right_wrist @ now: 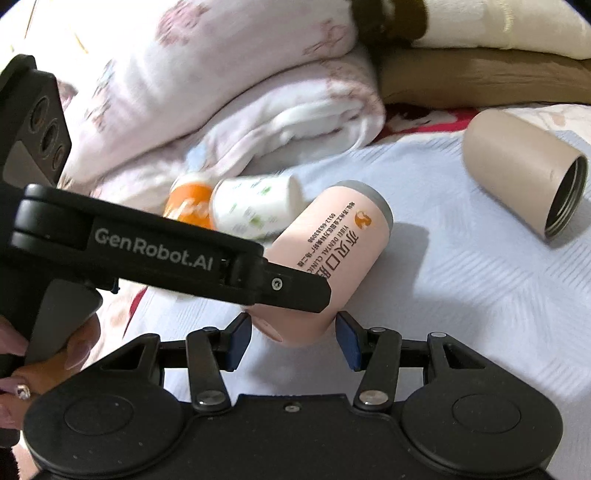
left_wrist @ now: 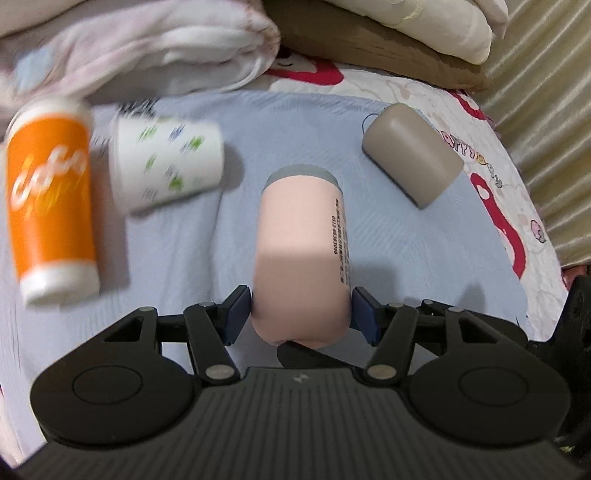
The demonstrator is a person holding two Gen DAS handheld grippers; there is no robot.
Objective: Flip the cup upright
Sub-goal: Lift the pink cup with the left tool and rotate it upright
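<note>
A pink cup (left_wrist: 301,251) with a grey base and printed text lies tilted over the light blue sheet (left_wrist: 399,240). My left gripper (left_wrist: 301,310) is shut on the pink cup near its mouth end, blue pads pressed on both sides. In the right wrist view the pink cup (right_wrist: 332,251) points up and away, held by the left gripper's black finger (right_wrist: 280,288). My right gripper (right_wrist: 293,339) is open and empty, its pads just below the cup's lower end, not touching it.
An orange cup (left_wrist: 51,199) and a white paper cup (left_wrist: 166,162) lie at the left. A beige cup (left_wrist: 410,155) lies on its side at the right, open mouth visible in the right wrist view (right_wrist: 524,177). Folded blankets (left_wrist: 147,40) and pillows (left_wrist: 406,29) line the back.
</note>
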